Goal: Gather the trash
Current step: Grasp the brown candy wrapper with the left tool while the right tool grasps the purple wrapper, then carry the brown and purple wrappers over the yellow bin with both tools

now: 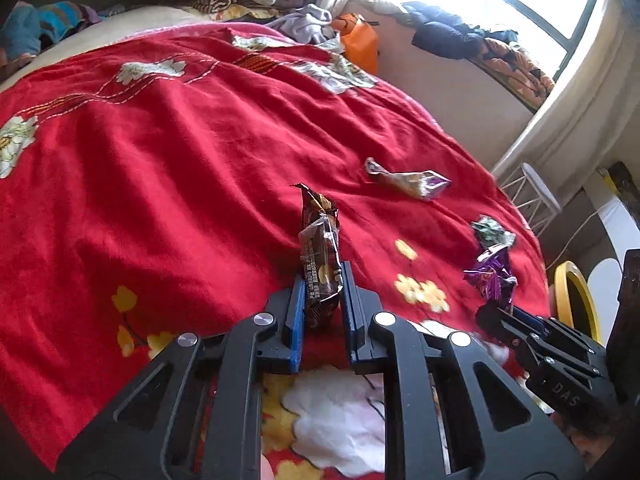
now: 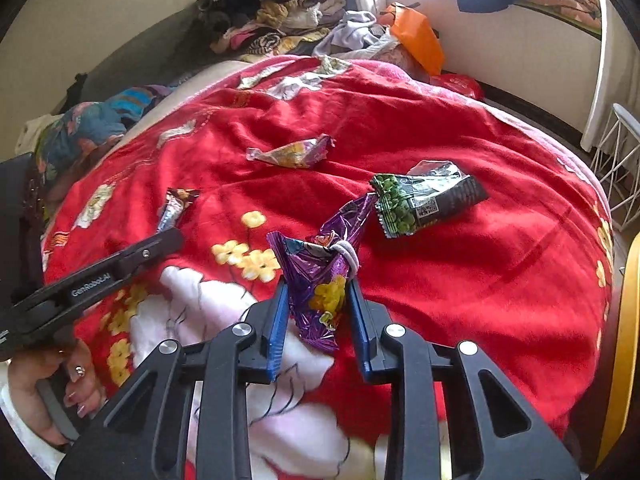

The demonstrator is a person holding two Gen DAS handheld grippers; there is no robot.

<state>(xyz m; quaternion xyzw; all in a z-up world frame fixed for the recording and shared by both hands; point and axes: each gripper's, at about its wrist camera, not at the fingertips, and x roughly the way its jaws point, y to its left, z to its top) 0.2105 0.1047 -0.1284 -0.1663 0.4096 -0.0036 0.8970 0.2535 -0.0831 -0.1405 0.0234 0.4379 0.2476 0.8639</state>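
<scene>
Wrappers scattered over a red blanket [image 1: 168, 168] with flower print, spread on a bed. Left gripper [image 1: 323, 300] is clamped on a brown snack wrapper [image 1: 320, 256]: both blue pads press its lower end, the rest sticks up and away from the fingers. Right gripper [image 2: 318, 308] is clamped on a purple wrapper [image 2: 320, 276], pads squeezing it from both sides; a white hair tie [image 2: 347, 254] is looped around the wrapper's crumpled neck just beyond the fingertips. Both held wrappers sit low over the blanket near its front edge; can't tell if they're lifted clear of the fabric.

Still lying loose: a green wrapper [image 2: 424, 200] with pea print, just beyond the purple one and nearly touching its tip, and a yellowish twisted wrapper [image 2: 292, 152] farther back, mid-blanket. In the left wrist view the same two show as a green crumple [image 1: 490, 230] and a longer pale piece [image 1: 408, 180].

The two grippers are side by side, left one visible at the left edge of the right wrist view, with a hand [image 2: 52, 384] on its handle, ring on a finger. Piled clothes [image 2: 280, 12] and an orange bag [image 2: 416, 40] at the far end of the bed. White wire basket [image 2: 616, 160] on the floor at right, beside the bed. Yellow-rimmed object [image 1: 576, 300] at the right edge, unclear what it is.
</scene>
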